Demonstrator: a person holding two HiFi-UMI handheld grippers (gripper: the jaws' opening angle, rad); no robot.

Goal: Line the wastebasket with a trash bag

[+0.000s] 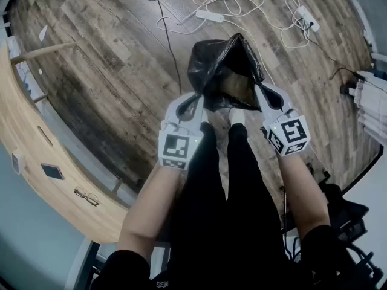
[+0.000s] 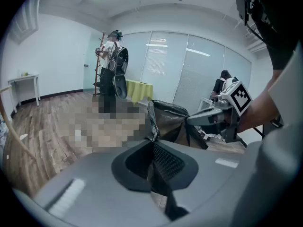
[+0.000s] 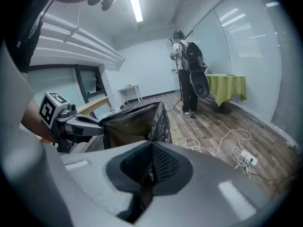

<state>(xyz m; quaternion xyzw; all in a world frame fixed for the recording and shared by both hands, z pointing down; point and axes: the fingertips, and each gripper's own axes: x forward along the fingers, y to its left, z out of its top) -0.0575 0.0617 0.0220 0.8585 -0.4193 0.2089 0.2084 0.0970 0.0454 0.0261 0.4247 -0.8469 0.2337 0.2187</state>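
Note:
A black trash bag [image 1: 222,65] hangs over the wooden floor in front of the person's legs, its mouth stretched open between the two grippers. My left gripper [image 1: 197,106] is shut on the bag's left rim, and black film is pinched between its pads [image 2: 152,143]. My right gripper [image 1: 260,94] is shut on the right rim, where the film [image 3: 151,148] also runs into the closed jaws. Something brown [image 1: 237,89] shows inside the bag's mouth; I cannot tell whether it is the wastebasket. Each gripper view shows the other gripper across the bag [image 2: 165,119].
White cables and power strips [image 1: 208,16] lie on the floor beyond the bag. A curved wooden desk [image 1: 36,138] runs along the left. A person with a backpack [image 3: 189,74] stands farther off near a yellow-covered table [image 3: 226,86].

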